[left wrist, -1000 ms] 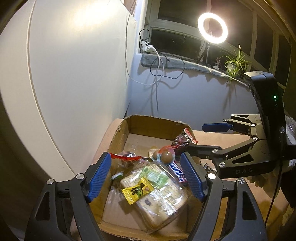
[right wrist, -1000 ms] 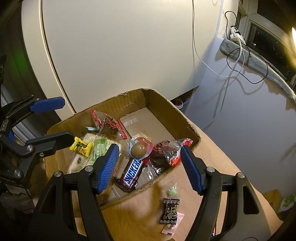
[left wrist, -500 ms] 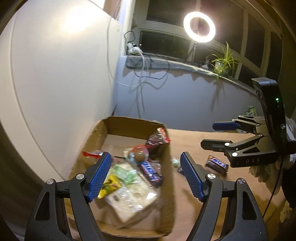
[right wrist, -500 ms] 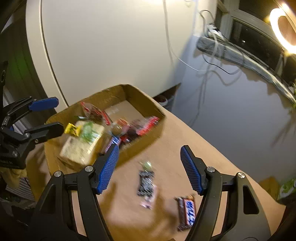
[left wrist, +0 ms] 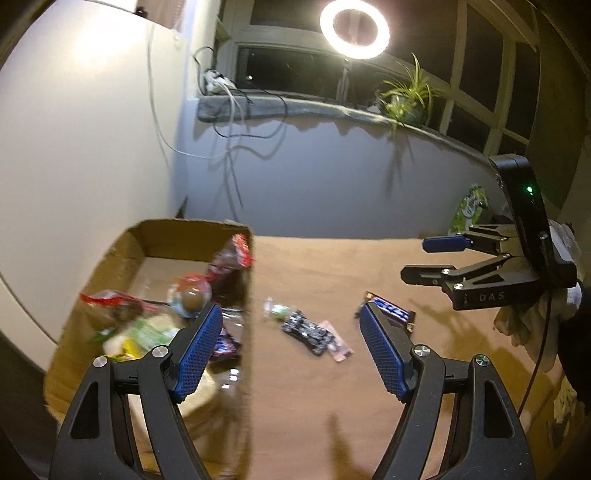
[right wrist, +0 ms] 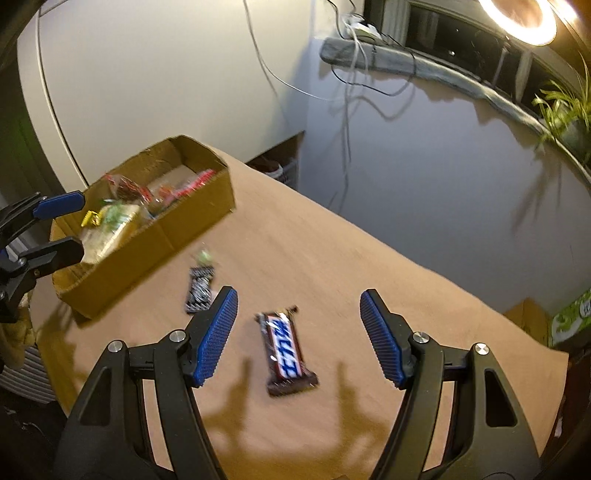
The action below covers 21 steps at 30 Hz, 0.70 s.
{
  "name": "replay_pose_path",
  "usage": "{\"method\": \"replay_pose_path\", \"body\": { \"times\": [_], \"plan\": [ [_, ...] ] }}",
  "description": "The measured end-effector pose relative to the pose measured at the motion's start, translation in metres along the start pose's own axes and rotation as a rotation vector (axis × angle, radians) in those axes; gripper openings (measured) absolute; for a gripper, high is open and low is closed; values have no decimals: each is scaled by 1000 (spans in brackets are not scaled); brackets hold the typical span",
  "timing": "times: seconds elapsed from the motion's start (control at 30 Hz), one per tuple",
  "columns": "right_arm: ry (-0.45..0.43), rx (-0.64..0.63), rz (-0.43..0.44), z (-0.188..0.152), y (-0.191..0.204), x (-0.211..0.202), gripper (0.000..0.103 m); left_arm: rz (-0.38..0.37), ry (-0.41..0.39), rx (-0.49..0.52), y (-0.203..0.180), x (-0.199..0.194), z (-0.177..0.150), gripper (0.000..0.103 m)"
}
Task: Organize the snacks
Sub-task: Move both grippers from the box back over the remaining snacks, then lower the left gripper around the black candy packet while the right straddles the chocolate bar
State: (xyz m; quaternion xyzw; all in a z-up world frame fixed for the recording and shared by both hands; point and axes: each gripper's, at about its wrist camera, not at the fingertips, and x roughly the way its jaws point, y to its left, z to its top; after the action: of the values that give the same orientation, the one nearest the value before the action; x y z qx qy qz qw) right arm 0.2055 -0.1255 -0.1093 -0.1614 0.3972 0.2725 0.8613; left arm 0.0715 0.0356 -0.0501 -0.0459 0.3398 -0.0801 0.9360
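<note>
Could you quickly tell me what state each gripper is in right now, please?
Left gripper: open, holding nothing.
Right gripper: open, holding nothing, above the Snickers bar.

Ring light (left wrist: 354,28) lit at 12 o'clock, above grey window ledge (left wrist: 332,109). Potted plant (left wrist: 408,94) on ledge toward 1 o'clock. White power strip (left wrist: 218,83) at 11 o'clock end; cables (left wrist: 236,125) trail down wall. Green package (left wrist: 470,208) at 3 o'clock.

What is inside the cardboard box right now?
The cardboard box holds a heap of wrapped snacks: red, green and yellow wrappers, one round brown sweet. Anything beneath the heap is covered.
</note>
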Motion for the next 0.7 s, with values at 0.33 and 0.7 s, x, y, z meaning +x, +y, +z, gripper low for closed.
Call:
{"method": "replay_pose_path", "body": {
  "times": [0.33, 0.7],
  "plan": [
    [31, 16, 64, -28, -12, 16, 72, -41, 102, 3, -33, 36, -15, 48],
    [55, 28, 102, -45, -14, 35, 66, 11, 187, -33, -42, 76, -23, 36]
  ]
}}
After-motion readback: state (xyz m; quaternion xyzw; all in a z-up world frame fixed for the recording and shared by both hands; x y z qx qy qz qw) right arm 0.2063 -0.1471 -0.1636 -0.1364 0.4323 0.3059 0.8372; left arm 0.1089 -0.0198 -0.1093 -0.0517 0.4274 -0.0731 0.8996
